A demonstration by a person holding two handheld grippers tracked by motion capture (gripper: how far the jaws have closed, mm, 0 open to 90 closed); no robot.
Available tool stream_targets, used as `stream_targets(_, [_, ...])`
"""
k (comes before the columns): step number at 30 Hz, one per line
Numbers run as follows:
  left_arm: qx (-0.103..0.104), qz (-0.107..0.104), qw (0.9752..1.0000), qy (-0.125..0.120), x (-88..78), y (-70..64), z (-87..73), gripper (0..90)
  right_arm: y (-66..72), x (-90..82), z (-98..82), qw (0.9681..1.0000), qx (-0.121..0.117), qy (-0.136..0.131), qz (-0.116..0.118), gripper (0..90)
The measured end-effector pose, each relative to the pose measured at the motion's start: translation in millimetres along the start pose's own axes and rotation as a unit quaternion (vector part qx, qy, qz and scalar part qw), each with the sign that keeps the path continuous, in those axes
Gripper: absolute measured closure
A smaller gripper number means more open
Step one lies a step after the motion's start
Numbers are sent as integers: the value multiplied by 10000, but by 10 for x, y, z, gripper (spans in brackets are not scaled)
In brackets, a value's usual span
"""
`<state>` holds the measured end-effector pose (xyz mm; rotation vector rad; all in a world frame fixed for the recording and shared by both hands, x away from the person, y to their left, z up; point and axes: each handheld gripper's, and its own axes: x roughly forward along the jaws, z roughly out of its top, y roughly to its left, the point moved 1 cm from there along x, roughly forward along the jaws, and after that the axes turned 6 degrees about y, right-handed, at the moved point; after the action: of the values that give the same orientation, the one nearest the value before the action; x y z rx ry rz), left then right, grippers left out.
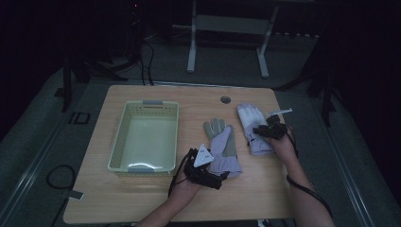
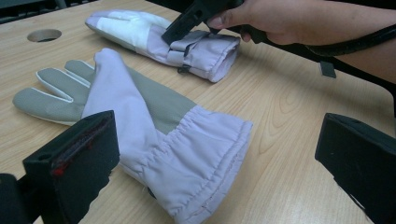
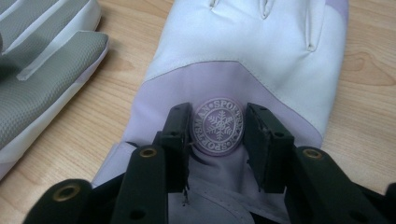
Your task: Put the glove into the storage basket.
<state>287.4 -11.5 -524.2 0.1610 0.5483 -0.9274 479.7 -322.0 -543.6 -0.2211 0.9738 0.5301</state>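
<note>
From the high view I start at the left of the table (image 1: 142, 198), where the pale green basket (image 1: 119, 137) sits at about nine o'clock from the centre, its long side running away from me.

Just right of it, near six o'clock, my left gripper (image 1: 213, 178) rests low on the wood. In the left gripper view its jaws stand wide apart with nothing between the pads; the cuff of the near glove (image 2: 187, 154) lies just ahead of them, not touched. That glove (image 1: 223, 149) lies palm up, grey palm showing, fingers pointing to twelve o'clock, its lilac cuff toward me.

Further right, at about two o'clock from the centre, the second glove (image 1: 250, 124) lies back up, white over the fingers and lilac below. My right gripper (image 1: 259, 132) is down on it. In the right gripper view its jaws (image 3: 219, 135) stand on the lilac cloth to either side of the round snowflake badge (image 3: 218, 126), narrowed in on it, and the cloth looks bunched between the pads, so I read it as pinching the glove at the badge. The left gripper view shows the same gripper (image 2: 173, 33) tip pressed onto that glove (image 2: 154, 39) near its cuff strap.

Behind the gloves, at twelve o'clock, there is a round cable hole (image 1: 225, 100) in the tabletop.
</note>
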Motion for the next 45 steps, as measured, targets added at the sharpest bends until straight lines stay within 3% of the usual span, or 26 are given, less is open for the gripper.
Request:
stream_targets(5, [4,0,10000,-19,-1,-1,-2,1,3,-9,5,10000,86,24,40,703])
stream_targets(6, [63,-24,9999,-107,-9,-8,-4,0,9,-66,16,9997,239,31,40,773])
stream_targets(8, [93,-29,9998,-151,-17,-13,-2,0,6,-118,28,9995,307,17,34,790])
stream_targets(18, [108,-3,9998,-164,-24,-27,-75,0,65,-410,48,9993,297,-103,-185,802])
stream_targets(21, [70,-11,9999,-157,-25,-21,-107,1,59,-485,33,9992,364,-120,-125,801])
stream_targets(27, [64,19,9999,-146,-40,-20,-160,0,92,-715,12,9986,392,-246,-239,801])
stream_targets(35, [182,72,9998,-53,16,-58,-221,0,150,-1083,-64,9952,683,-617,-347,798])
stream_targets(42, [92,35,9999,-90,-1,-50,-297,0,197,-1277,-211,9913,912,-799,-517,796])
stream_targets(45, [22,-1,9999,-146,-20,-44,-318,0,206,-1294,-259,9910,952,-761,-556,795])
